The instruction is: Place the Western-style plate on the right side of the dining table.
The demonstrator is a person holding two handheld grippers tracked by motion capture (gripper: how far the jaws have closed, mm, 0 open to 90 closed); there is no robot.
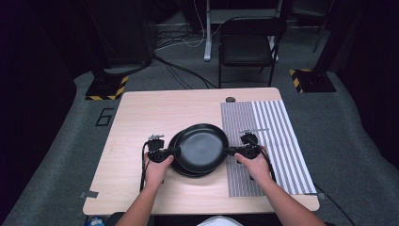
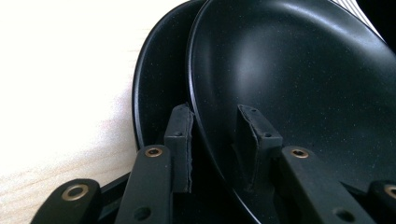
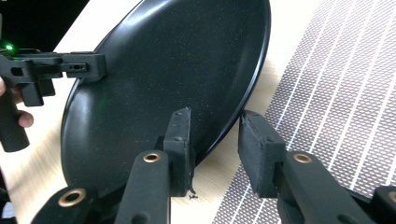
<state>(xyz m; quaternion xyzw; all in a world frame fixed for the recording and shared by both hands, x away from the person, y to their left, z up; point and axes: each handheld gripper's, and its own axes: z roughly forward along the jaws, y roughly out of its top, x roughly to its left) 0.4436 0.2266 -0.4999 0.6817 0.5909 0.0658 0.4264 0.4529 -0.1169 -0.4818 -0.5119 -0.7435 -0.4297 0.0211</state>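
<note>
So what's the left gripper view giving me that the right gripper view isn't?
Left gripper view: a second black plate lying under the top plate. Right gripper view: the striped mat and the left gripper at the far rim. Shared: the top plate's rim between each view's own jaws, pads seemingly not pressing, and the wooden table.

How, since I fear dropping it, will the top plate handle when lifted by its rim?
The top plate looks rigid, so it probably won't flex. Its glossy surface may make it slippery. Resting off-centre on the lower plate, it could slide if pushed.
</note>
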